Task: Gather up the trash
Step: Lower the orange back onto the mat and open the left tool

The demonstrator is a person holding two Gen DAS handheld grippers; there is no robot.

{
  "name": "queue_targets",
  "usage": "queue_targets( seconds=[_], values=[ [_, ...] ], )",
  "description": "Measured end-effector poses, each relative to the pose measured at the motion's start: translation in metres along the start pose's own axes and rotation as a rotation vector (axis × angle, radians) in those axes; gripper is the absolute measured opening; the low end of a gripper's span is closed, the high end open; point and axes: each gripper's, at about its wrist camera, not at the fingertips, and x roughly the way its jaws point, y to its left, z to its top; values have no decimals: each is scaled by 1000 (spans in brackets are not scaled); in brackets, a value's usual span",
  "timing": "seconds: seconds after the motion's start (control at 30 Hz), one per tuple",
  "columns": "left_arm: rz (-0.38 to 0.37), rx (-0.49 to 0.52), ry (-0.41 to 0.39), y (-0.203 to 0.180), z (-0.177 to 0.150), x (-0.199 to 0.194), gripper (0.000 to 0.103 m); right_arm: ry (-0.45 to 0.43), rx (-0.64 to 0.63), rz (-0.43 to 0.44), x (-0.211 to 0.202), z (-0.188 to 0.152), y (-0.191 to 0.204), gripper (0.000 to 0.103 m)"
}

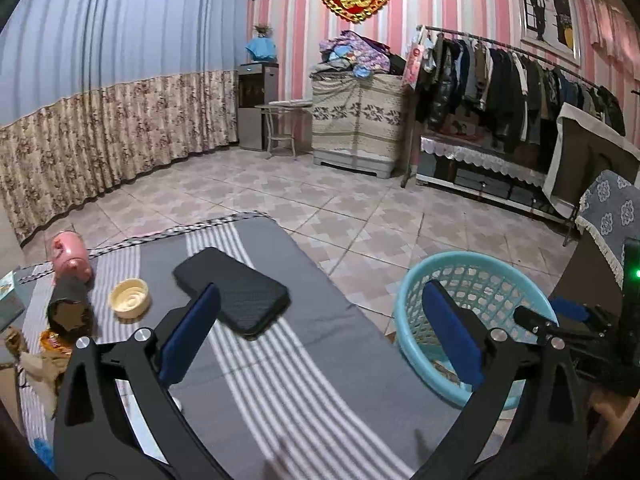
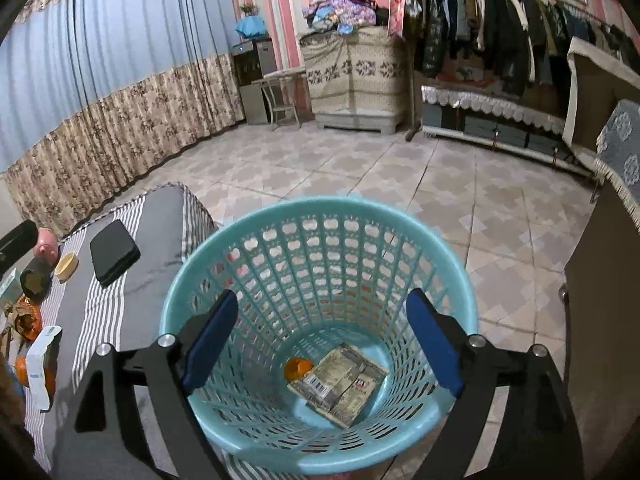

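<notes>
The right gripper (image 2: 320,340) hangs over the teal basket (image 2: 192,312) with its jaws spread and nothing between them; a flattened carton (image 2: 340,384) and an orange scrap (image 2: 297,368) lie on the basket's floor. The left gripper (image 1: 320,340), also spread wide and empty, hovers above the striped grey mat (image 1: 320,392), the basket (image 1: 408,340) just right of it. Far left on the mat lie crumpled wrappers (image 1: 44,360), a dark tube (image 1: 70,312), a cream lid (image 1: 130,300), a pink pig (image 1: 70,258) and a black phone (image 1: 232,292).

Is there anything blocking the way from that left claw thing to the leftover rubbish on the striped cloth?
Partly. The left gripper, open and empty, points over a black phone. The wrappers lie further left, with a dark tube and a cream lid close beside them.
</notes>
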Motion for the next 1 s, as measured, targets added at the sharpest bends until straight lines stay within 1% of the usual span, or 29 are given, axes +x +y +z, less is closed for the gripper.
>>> queue_targets(
  seconds=[0.03, 0.07, 0.1, 0.2, 0.4, 0.53, 0.67, 0.73, 0.83, 0.93, 1.0],
  values=[
    [2, -7, -1, 5, -1, -4, 97, -20, 6, 11, -5, 1, 2, 86],
    [6, -18, -2, 11, -2, -11, 97, -33, 10, 16, -9, 2, 4, 91],
    [11, -25, -3, 15, -3, -16, 97, -48, 10, 19, -12, 2, 6, 93],
    [41, -35, -16, 28, -5, -31, 97, -86, -3, 37, -25, 2, 19, 93],
    [105, -66, -37, 65, -13, -69, 97, -125, -31, 76, -46, 0, 40, 93],
    [143, -84, -40, 89, -20, -91, 97, -141, -42, 113, -58, -4, 58, 94],
    [206, -97, -34, 115, -34, -112, 98, -151, -84, 154, -67, -11, 87, 94],
    [223, -115, -29, 128, -41, -120, 97, -157, -100, 167, -70, -16, 98, 94],
    [258, -140, -26, 148, -53, -132, 97, -147, -136, 199, -72, -26, 121, 94],
    [306, -127, -22, 161, -68, -141, 97, -126, -160, 222, -71, -33, 138, 94],
    [331, -144, -20, 174, -78, -147, 97, -123, -180, 239, -73, -36, 151, 94]
  ],
)
